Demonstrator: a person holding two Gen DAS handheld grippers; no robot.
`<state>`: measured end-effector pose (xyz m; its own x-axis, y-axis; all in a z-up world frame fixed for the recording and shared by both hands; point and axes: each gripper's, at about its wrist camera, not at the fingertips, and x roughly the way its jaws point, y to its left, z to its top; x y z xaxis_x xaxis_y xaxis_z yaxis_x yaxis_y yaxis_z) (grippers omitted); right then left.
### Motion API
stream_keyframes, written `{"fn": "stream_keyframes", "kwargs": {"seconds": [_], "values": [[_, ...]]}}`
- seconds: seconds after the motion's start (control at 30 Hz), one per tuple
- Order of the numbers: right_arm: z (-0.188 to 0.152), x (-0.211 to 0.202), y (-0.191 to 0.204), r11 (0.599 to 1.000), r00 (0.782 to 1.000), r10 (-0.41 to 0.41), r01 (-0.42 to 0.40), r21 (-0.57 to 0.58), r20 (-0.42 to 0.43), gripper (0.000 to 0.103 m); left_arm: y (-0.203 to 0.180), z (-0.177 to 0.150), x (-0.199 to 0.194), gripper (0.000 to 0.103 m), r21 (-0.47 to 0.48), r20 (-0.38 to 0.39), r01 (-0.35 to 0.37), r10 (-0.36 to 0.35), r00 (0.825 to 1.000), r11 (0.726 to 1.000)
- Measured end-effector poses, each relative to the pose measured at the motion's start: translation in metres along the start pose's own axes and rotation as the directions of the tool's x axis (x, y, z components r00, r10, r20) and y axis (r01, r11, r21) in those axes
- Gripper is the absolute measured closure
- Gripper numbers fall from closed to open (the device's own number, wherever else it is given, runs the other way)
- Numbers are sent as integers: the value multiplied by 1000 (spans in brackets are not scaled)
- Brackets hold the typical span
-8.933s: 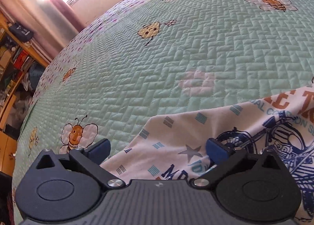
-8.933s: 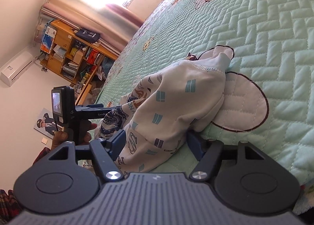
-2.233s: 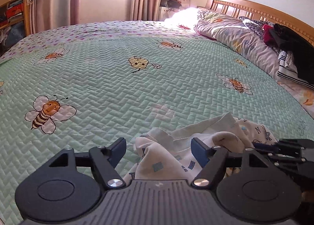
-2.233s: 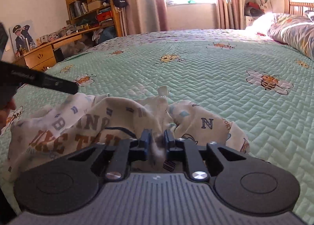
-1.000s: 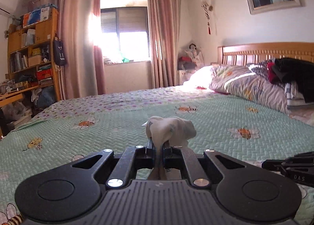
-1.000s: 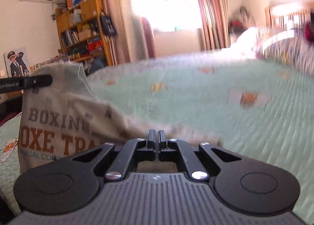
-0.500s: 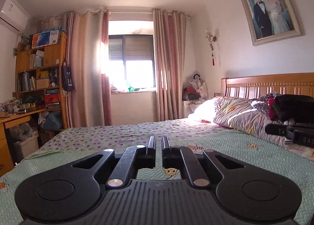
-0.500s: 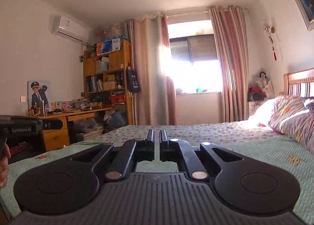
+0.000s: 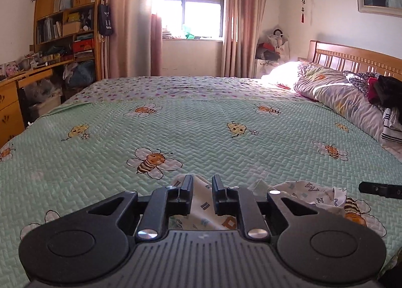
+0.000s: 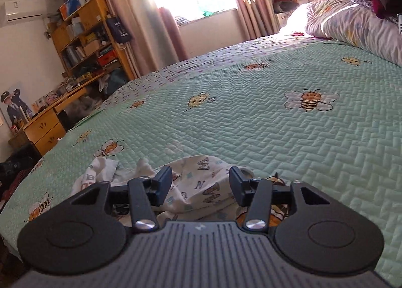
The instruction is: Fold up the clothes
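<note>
Nearest in the left wrist view, the left hand-held gripper (image 9: pixel 202 185) has its jaws a narrow gap apart and opening; cloth shows through the gap, but the pads do not appear to press on it. Just beyond and below lies the crumpled white cotton garment printed with letters and small blue marks (image 9: pixel 311 191), strung out from about 12 o'clock of this gripper toward 3 o'clock, its long axis running across the view.

In the right wrist view, the right hand-held gripper (image 10: pixel 200 182) stands about half open and widening, the garment (image 10: pixel 201 182) bunched between and under the fingers, with no pad closed on it. From here the cloth trails toward 10 o'clock.

Both grippers sit at the garment's near edge; I judge each equally close to its own end. Beyond stretches the mint-green quilted bedspread with bee motifs (image 9: pixel 201 132).
</note>
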<state>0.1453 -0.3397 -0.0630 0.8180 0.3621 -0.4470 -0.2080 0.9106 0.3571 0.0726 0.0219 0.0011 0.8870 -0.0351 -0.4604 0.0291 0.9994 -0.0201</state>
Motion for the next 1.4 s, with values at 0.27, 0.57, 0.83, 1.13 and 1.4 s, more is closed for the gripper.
{"fn": "stream_keyframes", "kwargs": {"seconds": [0.27,0.57,0.83,1.13,1.4], "values": [[5,-2,15,1000,999,19,-19,-18,26,38,2,-4,2,75,6,9,-8,8,1000,1000],[4,8,27,998,999,32,-32,-51,-4,37,25,-8,5,67,-47,-7,-37,36,999,998],[6,10,24,998,1000,16,-17,-58,-9,37,33,-13,13,67,-59,-30,-30,28,999,998],[19,-4,-30,993,997,80,-81,81,15,29,38,-12,18,53,-65,-19,-16,15,1000,998],[1,37,8,976,979,179,-189,-106,-102,29,22,-2,32,34,31,10,31,-31,999,999]]}}
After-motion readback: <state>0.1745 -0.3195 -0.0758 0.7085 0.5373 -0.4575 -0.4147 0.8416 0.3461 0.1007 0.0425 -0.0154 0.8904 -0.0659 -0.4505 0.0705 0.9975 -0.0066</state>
